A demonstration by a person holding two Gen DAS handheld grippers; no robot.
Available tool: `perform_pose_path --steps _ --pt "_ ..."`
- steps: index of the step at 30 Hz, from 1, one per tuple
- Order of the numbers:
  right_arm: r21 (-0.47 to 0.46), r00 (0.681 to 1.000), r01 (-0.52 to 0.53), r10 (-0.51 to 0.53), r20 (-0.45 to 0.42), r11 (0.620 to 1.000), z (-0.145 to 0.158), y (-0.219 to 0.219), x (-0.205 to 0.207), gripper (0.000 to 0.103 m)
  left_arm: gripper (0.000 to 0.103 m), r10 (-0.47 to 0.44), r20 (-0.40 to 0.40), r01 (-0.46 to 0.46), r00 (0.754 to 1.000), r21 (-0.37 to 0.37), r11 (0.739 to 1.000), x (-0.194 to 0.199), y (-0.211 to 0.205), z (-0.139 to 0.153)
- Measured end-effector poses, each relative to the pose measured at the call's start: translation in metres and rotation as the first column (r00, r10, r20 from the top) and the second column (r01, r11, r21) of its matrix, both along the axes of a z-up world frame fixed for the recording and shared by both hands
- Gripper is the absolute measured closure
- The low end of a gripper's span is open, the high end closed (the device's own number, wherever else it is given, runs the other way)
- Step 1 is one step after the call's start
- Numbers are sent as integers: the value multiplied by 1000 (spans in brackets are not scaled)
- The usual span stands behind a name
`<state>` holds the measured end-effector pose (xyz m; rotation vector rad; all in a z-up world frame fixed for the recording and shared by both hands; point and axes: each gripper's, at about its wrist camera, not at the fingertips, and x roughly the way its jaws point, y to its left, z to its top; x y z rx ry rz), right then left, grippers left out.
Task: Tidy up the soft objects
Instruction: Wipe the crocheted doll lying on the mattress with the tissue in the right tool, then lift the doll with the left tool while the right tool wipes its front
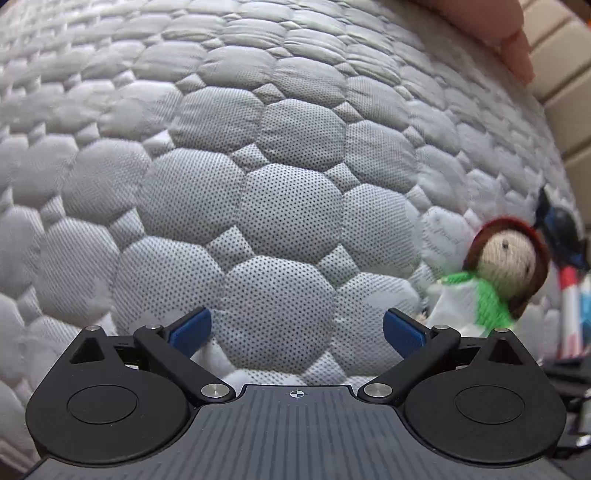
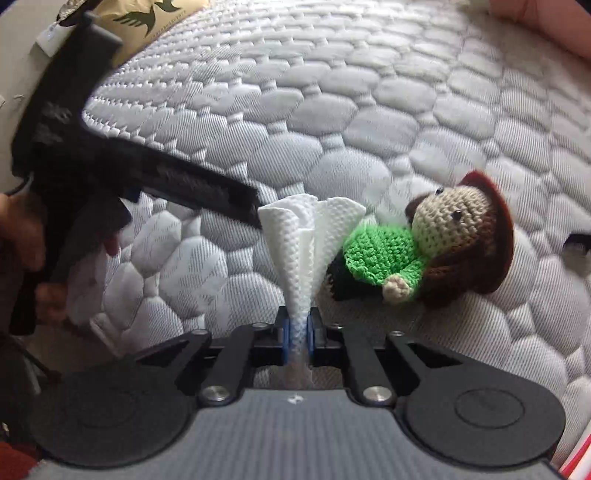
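A crocheted doll [image 2: 436, 243] with brown hair, a dark red hat and a green jumper lies on the quilted grey mattress [image 2: 295, 110]. My right gripper [image 2: 297, 328] is shut on a white textured paper towel [image 2: 303, 240], pinched into a bunch that fans out above the blue pads, just left of the doll. In the left wrist view my left gripper [image 1: 297, 326] stands open over bare mattress [image 1: 288, 206] with nothing between its blue pads. The doll [image 1: 498, 273] and a bit of the white towel [image 1: 454, 302] show at the right edge there. The left gripper's black body [image 2: 110, 177] crosses the right wrist view's left side.
A tan bag with a dark bird print [image 2: 147, 18] lies at the mattress's far left corner. A person's hand [image 2: 22, 236] holds the left gripper. Something pink [image 1: 491, 26] rests at the far right. Beige padded panels [image 1: 565, 74] rise behind the mattress.
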<state>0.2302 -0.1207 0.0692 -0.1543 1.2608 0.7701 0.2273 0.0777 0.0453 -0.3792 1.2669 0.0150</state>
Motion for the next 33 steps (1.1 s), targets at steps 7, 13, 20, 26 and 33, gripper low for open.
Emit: perform_pose_path --steps 7,13,20,26,33 --pt "-68 999 -46 45 -18 997 -5 -10 -15 91 1 2 -4 -4 1000 -421 907 -12 4 -9" --pt "-104 998 -54 57 27 993 -3 -12 -18 70 0 -133 -50 113 990 -288 951 -6 -35 -23" --pt "-51 997 5 -1 82 999 -4 -3 -9 67 0 -107 -50 85 993 -320 943 -1 -33 -29" --pt "52 989 142 -140 -39 989 1 -25 2 93 0 160 -114 -196 981 -506 840 -3 10 -40" --pt "277 836 519 -413 -360 809 27 -103 49 91 0 34 45 -20 998 -278 960 12 -15 -4"
